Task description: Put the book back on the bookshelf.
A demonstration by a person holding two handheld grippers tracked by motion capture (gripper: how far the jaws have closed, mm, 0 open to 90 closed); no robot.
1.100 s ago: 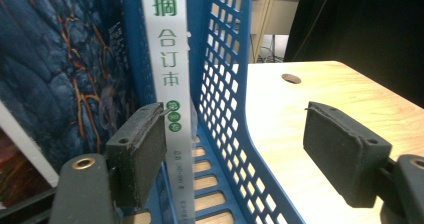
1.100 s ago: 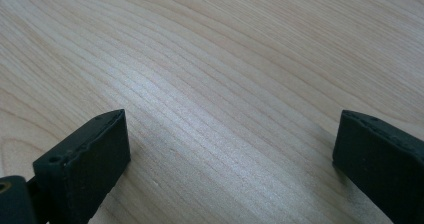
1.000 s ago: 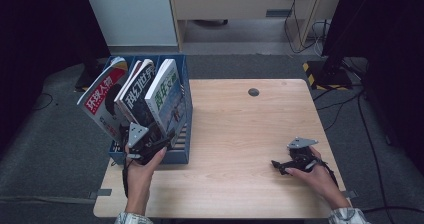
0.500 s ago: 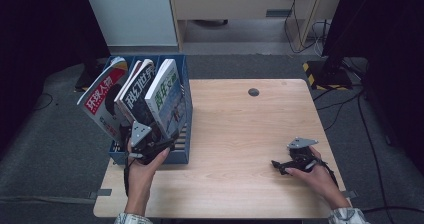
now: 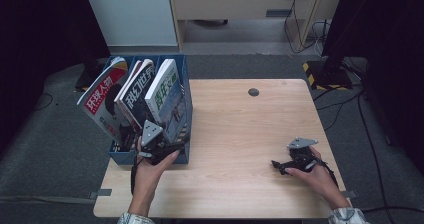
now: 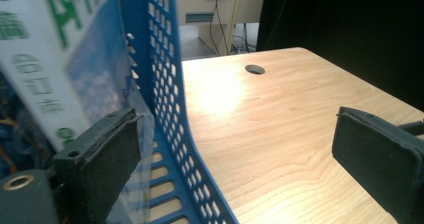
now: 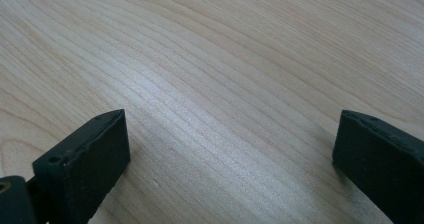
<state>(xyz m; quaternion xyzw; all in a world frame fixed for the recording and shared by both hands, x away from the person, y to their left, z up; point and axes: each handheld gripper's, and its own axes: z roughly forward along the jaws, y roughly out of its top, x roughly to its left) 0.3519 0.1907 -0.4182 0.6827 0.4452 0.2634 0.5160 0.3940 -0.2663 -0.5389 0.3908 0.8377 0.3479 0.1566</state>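
The rightmost magazine (image 5: pixel 167 96), with green lettering on a blue-and-white cover, is stood tilted in the right-hand compartment of the blue perforated file rack (image 5: pixel 186 91) at the left edge of the wooden surface (image 5: pixel 240 134). Two more magazines are leaned beside it — a dark-covered one (image 5: pixel 135 91) in the middle and a red-and-white one (image 5: pixel 102 96) at the far left, all slanted the same way. The left gripper (image 5: pixel 165 146) is held at the rack's near right corner, just below the green-lettered magazine. In the left gripper view its jaws have just been opening and are spread wide, the rack's perforated wall (image 6: pixel 167 109) being straddled between them — one jaw inside, close against the magazine cover (image 6: pixel 60 54), the other out over bare wood; nothing is pinched. A round cable hole (image 5: pixel 254 92) is seen farther back on the surface. The right gripper (image 5: pixel 280 165) is rested well apart on the near right, its jaws spread over bare wood.
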